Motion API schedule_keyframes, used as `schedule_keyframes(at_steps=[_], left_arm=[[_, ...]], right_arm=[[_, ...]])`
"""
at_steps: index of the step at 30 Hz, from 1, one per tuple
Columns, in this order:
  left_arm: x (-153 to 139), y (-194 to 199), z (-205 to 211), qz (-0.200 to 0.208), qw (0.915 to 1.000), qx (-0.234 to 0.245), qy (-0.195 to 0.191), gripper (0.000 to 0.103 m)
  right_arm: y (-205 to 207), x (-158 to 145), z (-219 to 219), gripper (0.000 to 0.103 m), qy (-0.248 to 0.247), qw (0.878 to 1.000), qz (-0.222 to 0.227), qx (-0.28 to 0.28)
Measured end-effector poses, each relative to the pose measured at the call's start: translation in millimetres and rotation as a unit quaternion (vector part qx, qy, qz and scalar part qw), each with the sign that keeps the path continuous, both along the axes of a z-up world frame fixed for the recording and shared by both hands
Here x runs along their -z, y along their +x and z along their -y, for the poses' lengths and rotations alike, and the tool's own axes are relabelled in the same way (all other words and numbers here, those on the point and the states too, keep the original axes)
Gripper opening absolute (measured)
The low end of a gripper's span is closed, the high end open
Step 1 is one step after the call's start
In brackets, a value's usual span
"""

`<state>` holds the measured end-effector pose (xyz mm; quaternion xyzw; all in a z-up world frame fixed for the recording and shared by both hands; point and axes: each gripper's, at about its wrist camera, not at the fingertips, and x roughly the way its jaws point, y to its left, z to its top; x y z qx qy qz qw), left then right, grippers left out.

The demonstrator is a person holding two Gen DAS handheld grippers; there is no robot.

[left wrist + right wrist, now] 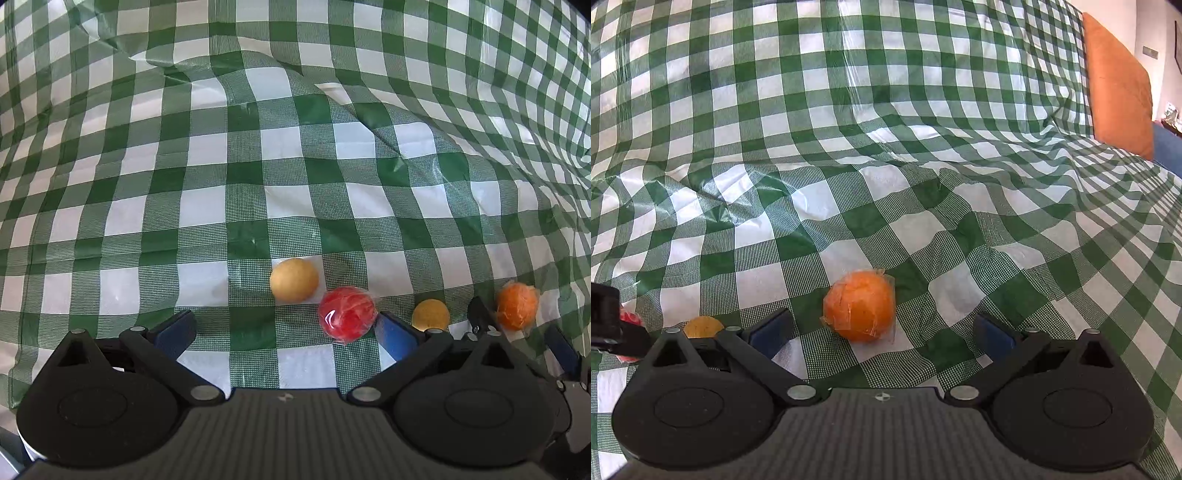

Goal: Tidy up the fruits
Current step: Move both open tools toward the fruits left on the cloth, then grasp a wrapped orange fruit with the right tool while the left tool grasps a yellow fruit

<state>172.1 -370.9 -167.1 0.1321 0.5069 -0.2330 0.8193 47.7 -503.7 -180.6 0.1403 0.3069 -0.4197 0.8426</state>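
No container shows; the fruits lie loose on the green checked cloth point(295, 155). The left claw point(284, 328) gapes wide, the wrapped red fruit point(347, 317) just beside its right finger. The right claw point(882, 330) is spread too, low behind the wrapped orange point(860, 311).

This looks like a home, most likely a living room. A crinkled green-and-white checked plastic cloth point(886, 155) is draped over something soft: it lies across a seat and climbs a padded back, sagging in folds the way a cover does over a sofa. At the cloth's far right edge a rust-orange fabric cushion point(1119, 85) leans upright, with a strip of blue upholstery point(1169, 151) showing just below it. Behind the cushion stands a pale painted wall point(1156, 33), and small household objects, too blurred to identify, sit at the far right.
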Motion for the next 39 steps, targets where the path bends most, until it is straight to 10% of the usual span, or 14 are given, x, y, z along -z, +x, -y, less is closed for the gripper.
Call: schedule_keyframes(at_steps=[11,17,23,25,27,28,29,39], left_arm=[[-24.7,23.4,-24.0,-0.01,0.996,-0.043,-0.078,0.103],[-4.3,51.1,-20.2,-0.048,0.9968,-0.049,-0.04,0.103],[-0.8,33.1,2.9,0.008,0.9998,0.003,0.02,0.101],[-5.8,28.8,2.0,0.015,0.9998,-0.001,0.015,0.085],[-14.7,22.3,3.8,0.03,0.9994,0.019,0.005,0.046],[-17.4,20.4,6.2,0.033,0.9989,0.034,0.004,0.029],[-19.1,19.1,6.3,0.032,0.9986,0.043,0.004,0.029],[-64.1,-6.7,-44.6,0.07,0.9966,0.043,0.007,0.029]], right_arm=[[0.6,-2.0,0.6,0.102,0.0,1.0,0.005,0.003],[1.4,-1.7,1.7,0.102,0.0,1.0,0.006,0.005],[2.6,-1.5,1.3,0.102,-0.007,1.0,0.005,0.001],[2.9,-2.4,2.5,0.102,-0.009,1.0,0.005,-0.002],[1.8,-4.2,1.4,0.082,-0.011,1.0,0.013,-0.013],[1.4,-5.9,1.0,0.055,-0.013,0.999,0.02,-0.021],[1.4,-7.3,0.1,0.038,-0.015,0.999,0.024,-0.031],[-14.9,-16.5,9.6,0.038,-0.044,0.997,0.034,0.046]])
